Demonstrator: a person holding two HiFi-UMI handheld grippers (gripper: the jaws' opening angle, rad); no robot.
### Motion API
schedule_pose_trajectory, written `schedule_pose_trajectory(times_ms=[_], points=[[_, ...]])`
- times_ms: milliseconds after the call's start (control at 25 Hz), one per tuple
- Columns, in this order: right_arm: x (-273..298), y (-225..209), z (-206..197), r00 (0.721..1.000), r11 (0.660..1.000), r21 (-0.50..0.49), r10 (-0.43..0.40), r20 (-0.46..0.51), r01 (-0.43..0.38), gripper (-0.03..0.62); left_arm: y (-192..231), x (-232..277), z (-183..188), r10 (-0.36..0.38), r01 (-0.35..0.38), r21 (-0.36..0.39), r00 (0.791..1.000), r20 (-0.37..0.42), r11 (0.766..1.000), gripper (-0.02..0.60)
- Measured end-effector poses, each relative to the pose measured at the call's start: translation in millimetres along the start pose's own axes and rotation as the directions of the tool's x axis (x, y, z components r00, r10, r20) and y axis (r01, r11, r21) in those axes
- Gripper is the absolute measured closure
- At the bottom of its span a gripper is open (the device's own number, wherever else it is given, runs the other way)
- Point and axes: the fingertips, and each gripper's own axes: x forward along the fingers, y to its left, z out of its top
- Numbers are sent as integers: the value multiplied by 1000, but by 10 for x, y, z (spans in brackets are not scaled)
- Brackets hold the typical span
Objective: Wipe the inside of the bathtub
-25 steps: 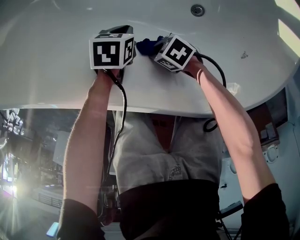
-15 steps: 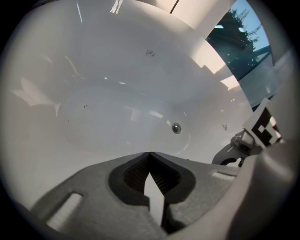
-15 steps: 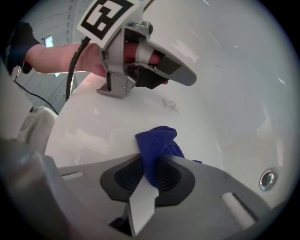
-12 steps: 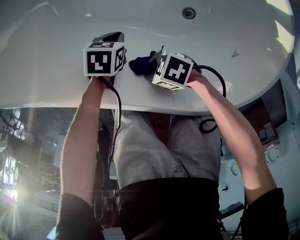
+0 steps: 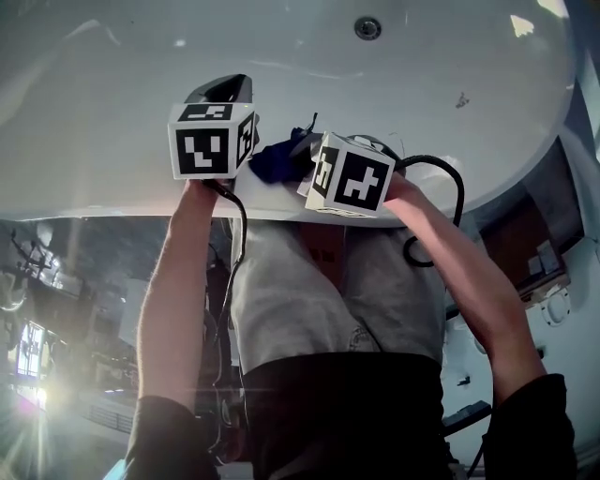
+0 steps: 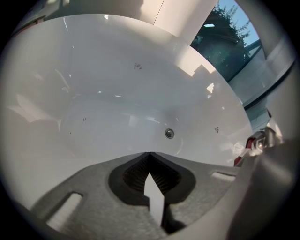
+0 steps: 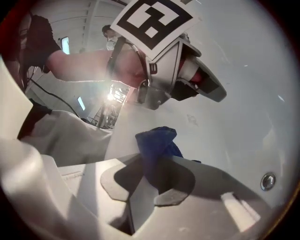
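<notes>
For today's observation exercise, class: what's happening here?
A person leans over a white bathtub with a gripper in each hand. The right gripper is shut on a blue cloth by the tub's near inner wall. The left gripper, jaws together and empty, hangs beside it.

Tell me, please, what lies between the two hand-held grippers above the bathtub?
A crumpled blue cloth lies there, clamped in the right hand-held gripper and hanging beside the shut, empty left hand-held gripper. The head view shows this best.

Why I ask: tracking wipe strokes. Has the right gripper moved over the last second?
Yes. The right gripper pulled away from the drain, toward the near rim.
</notes>
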Motion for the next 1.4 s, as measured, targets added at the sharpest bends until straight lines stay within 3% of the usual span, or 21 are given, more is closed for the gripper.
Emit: schedule_pose_trajectory(times_ms=[320,640,840,1080,1240,1400], points=[[-286,402,-154,999,998,-46,32,18,-31,539,-226,-173,28,0,3,-71,999,40,997,580],[-406,374,-110,997,1000,-5,12,76,-12,539,-390,-150,54,-22,27,-101,999,50,994,580],[-626,-25,-169,986,992,65,-114,123,106,539,-500,-132,123,-31,38,-97,997,68,995,580],[-1058,-752,-300,942,948,159,-300,152,276,537,-797,14,239,-73,77,-75,995,61,994,580],[-1176,-1178,-441,922,923,150,-372,110,354,535,-1013,204,325,-108,112,-68,992,60,991,580],[-1037,-1556,-661,918,916,103,-394,44,388,531,-1092,508,299,-123,126,-85,991,48,988,580]])
